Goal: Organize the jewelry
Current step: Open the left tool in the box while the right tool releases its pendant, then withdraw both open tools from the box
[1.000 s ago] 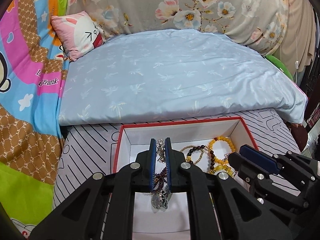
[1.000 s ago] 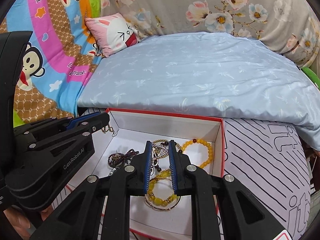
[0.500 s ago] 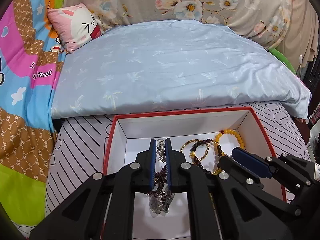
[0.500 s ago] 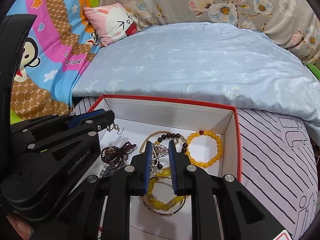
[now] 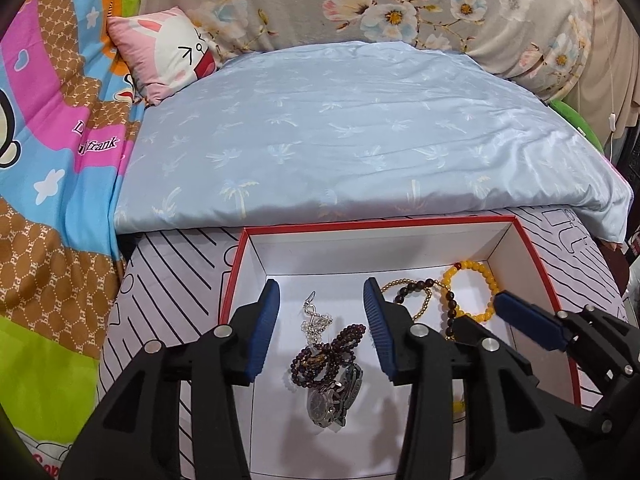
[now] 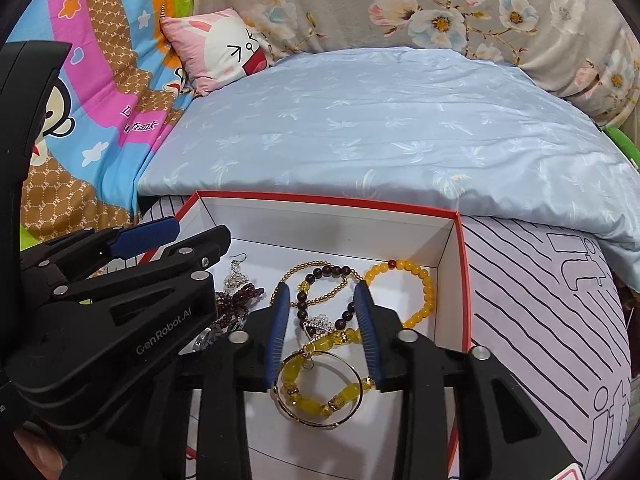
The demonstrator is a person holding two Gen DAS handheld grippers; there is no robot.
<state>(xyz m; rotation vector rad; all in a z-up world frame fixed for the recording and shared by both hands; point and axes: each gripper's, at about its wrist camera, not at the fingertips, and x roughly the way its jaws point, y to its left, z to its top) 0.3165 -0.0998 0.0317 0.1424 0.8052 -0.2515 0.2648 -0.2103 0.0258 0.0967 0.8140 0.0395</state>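
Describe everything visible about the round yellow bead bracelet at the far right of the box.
The yellow bead bracelet is a single loop of smooth, glossy, amber-yellow round beads with one dark red bead at its far side. It lies flat on the white floor of the red-rimmed box, in the far right corner near the right wall. Its near-left part is hidden behind the right gripper, so contact there cannot be told. A gold-and-dark bead bracelet lies just to its left, about touching it.

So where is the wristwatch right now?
In the left wrist view, the wristwatch lies on the box floor's left side, beneath the dark purple beads.
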